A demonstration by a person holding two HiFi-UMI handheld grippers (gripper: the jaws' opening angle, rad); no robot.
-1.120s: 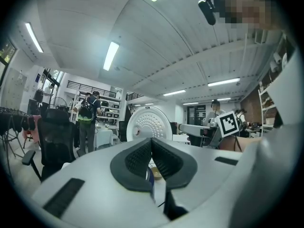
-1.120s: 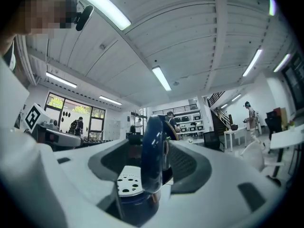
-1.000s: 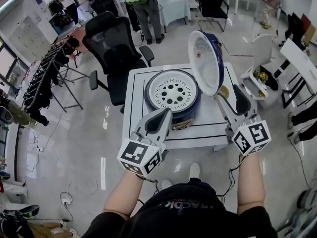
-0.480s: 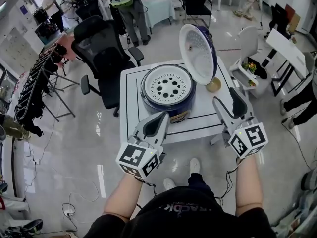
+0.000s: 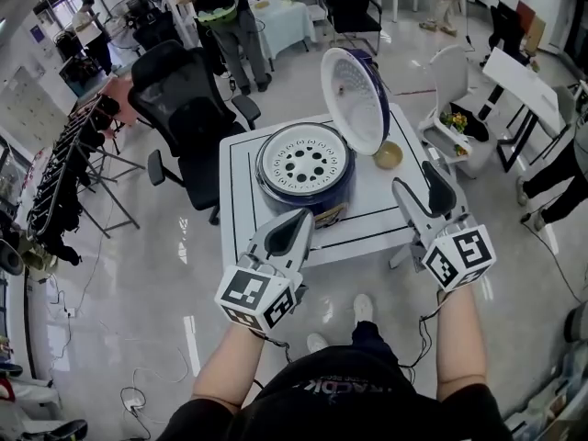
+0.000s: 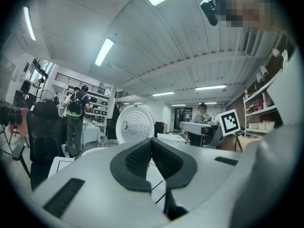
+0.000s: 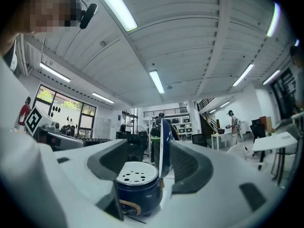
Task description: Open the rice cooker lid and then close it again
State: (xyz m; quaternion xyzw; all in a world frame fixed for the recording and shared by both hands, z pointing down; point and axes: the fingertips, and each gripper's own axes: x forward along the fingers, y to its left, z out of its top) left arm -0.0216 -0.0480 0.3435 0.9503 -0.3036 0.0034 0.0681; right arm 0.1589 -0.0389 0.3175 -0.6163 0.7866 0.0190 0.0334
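Low in the frame, the left gripper has its jaws pressed together on nothing. At lower right, the right gripper holds its jaws apart and empty. Just beyond, mid-frame, the rice cooker stands on the white table, its lid upright at the cooker's right. A black chair stands at upper left.

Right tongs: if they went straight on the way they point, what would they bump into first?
Probably the rice cooker, about at the foot of its raised lid; nothing nearer shows between the right tongs.
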